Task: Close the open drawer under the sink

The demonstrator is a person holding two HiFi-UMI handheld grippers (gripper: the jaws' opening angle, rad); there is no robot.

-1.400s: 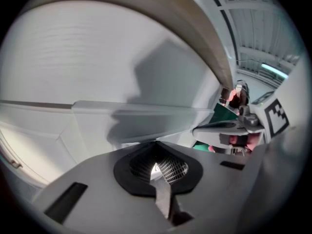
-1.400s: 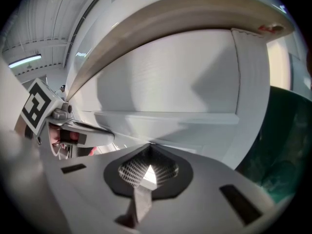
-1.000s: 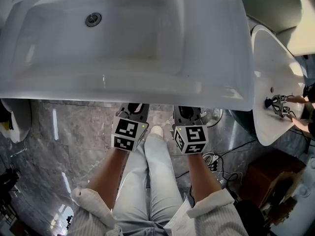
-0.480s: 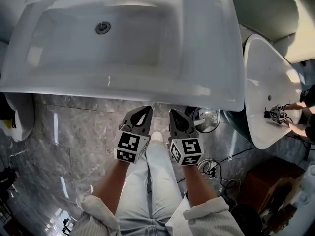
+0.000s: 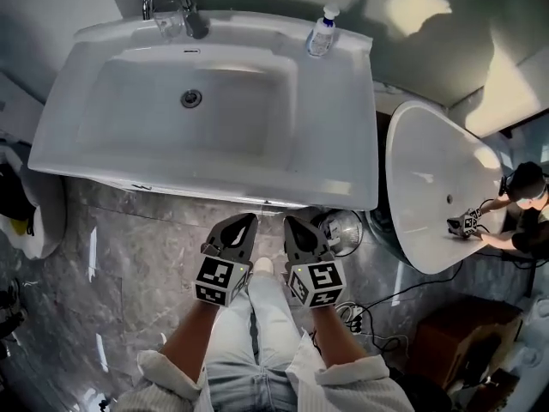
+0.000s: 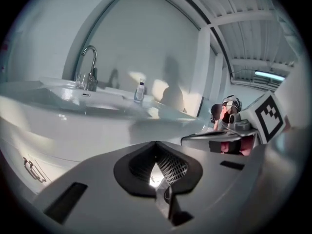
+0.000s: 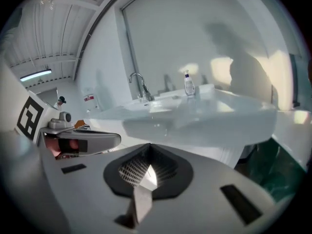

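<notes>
Left hand-held gripper [image 5: 244, 223], right hand-held gripper [image 5: 294, 224]: jaws together, empty, side by side before the sink [image 5: 343, 157]. Drawer [image 6: 35, 169]: handled front beneath sink, shown in left gripper view only; hidden in head view.

I read bright, even daylight in all three views. Sunlit patches and a soft shadow fall on the wall [image 5: 412, 11] behind the sink [image 5: 334, 157], and glare streaks the marble floor [image 5: 111, 247]. Both gripper views show strong fisheye bending, dark corners and soft close-range focus.
</notes>
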